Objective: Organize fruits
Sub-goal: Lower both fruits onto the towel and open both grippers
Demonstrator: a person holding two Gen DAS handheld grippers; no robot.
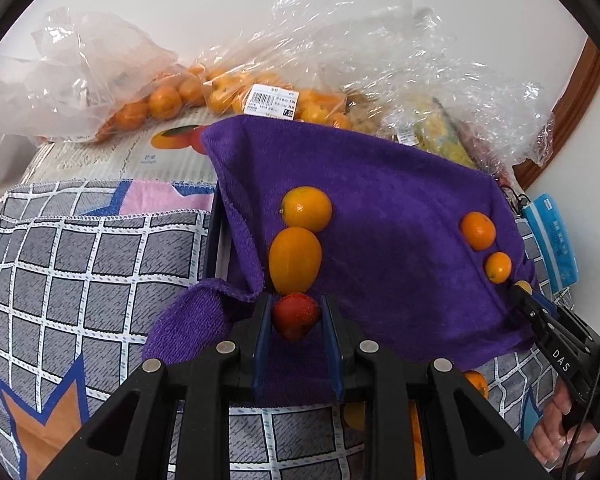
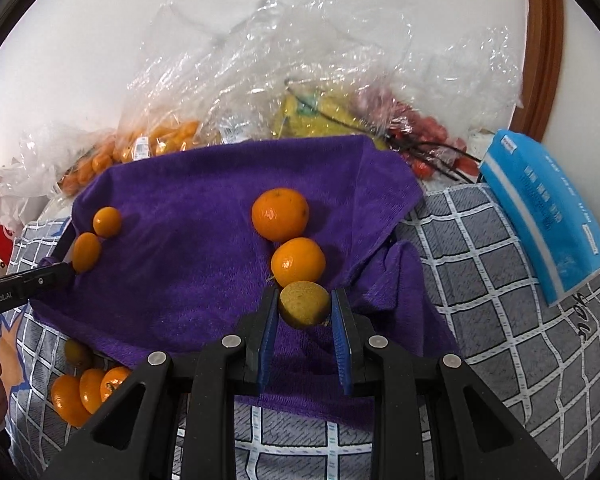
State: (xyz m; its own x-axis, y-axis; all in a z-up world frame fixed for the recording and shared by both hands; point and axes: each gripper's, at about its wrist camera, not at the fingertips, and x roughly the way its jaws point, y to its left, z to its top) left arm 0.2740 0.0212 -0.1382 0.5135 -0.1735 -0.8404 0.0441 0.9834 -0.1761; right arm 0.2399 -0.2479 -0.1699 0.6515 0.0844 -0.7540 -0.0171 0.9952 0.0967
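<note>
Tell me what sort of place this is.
Probably a home: a grey checked quilted cover under a purple terry towel, shop-labelled clear plastic bags of oranges, and a white wall behind.

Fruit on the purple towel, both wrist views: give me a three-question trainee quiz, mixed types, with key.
1. True or false: the left gripper holds a red fruit.
2. Multiple choice: the right gripper holds (A) a yellowish fruit, (B) a blue packet, (C) nothing.
3. Fill in: both rows of oranges lie on the purple ____.

Key:
1. True; its pads press on the fruit, just below the two oranges.
2. A, the yellowish fruit, next to two oranges.
3. towel.
</note>
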